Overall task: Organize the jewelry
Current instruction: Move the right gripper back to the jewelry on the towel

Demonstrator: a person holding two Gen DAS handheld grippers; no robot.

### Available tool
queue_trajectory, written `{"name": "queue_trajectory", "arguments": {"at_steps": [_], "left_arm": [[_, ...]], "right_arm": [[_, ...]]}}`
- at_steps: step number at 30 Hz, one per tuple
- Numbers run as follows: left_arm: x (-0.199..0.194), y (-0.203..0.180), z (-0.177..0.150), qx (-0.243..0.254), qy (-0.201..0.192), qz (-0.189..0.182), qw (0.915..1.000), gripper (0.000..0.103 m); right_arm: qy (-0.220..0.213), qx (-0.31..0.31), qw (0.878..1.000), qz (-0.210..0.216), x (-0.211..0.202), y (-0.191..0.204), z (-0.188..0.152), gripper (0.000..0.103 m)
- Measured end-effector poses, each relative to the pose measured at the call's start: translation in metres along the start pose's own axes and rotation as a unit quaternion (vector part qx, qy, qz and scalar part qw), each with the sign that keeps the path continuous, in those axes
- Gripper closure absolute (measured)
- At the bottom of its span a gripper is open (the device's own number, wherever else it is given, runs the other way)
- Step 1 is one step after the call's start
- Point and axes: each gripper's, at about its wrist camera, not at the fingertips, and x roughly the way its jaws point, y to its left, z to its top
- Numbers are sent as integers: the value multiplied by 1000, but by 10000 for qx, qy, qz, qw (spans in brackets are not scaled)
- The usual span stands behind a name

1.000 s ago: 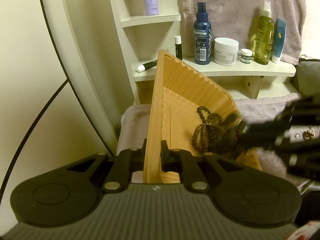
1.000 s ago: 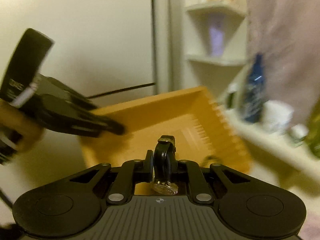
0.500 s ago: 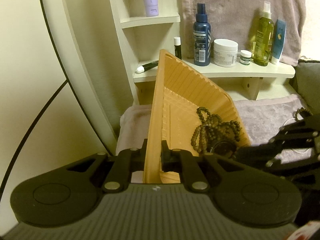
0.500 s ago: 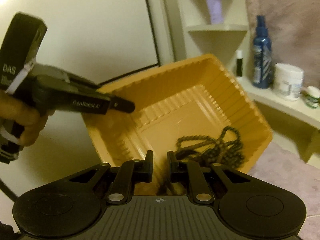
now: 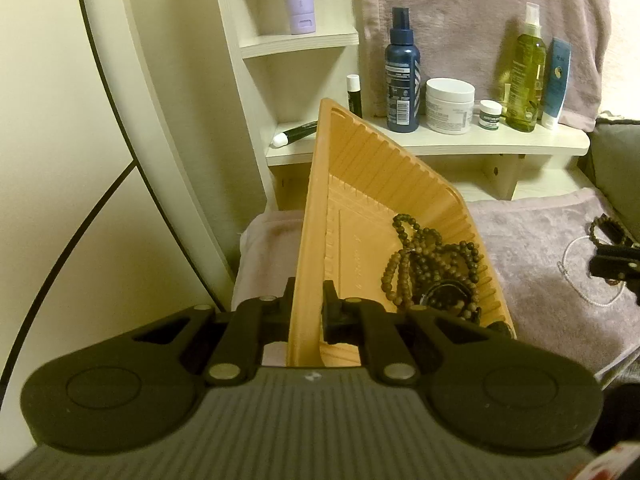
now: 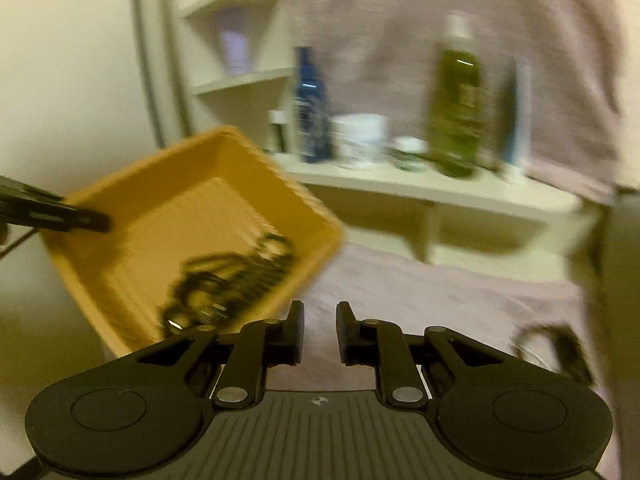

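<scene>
Orange tray (image 5: 360, 184) tilted above towel (image 5: 536, 240), near rim clamped in left gripper (image 5: 308, 304); beads (image 5: 432, 264) piled at low edge. Right gripper (image 6: 319, 330) parted, empty, over bare towel beside tray.

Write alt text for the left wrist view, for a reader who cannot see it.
The left gripper clamps the rim of a tilted orange tray holding dark beaded necklaces. Behind, a cream shelf carries toiletry bottles; a pink towel lies beneath.
</scene>
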Motion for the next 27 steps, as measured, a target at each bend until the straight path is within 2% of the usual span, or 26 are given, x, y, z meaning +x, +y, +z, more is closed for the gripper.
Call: {"name": "queue_trajectory", "arguments": {"at_steps": [7, 11, 19, 27], "left_arm": [[0, -1, 0, 6, -1, 2, 10000, 94], [0, -1, 0, 19, -3, 5, 10000, 94], [0, -1, 0, 25, -6, 5, 10000, 94], [-1, -1, 0, 44, -13, 10, 10000, 94]], "right_arm": [[88, 420, 9964, -727, -21, -37, -29, 80], [133, 610, 9933, -973, -29, -49, -42, 78], [234, 723, 9891, -1261, -37, -62, -59, 75], [267, 543, 9886, -1376, -29, -60, -62, 70]]}}
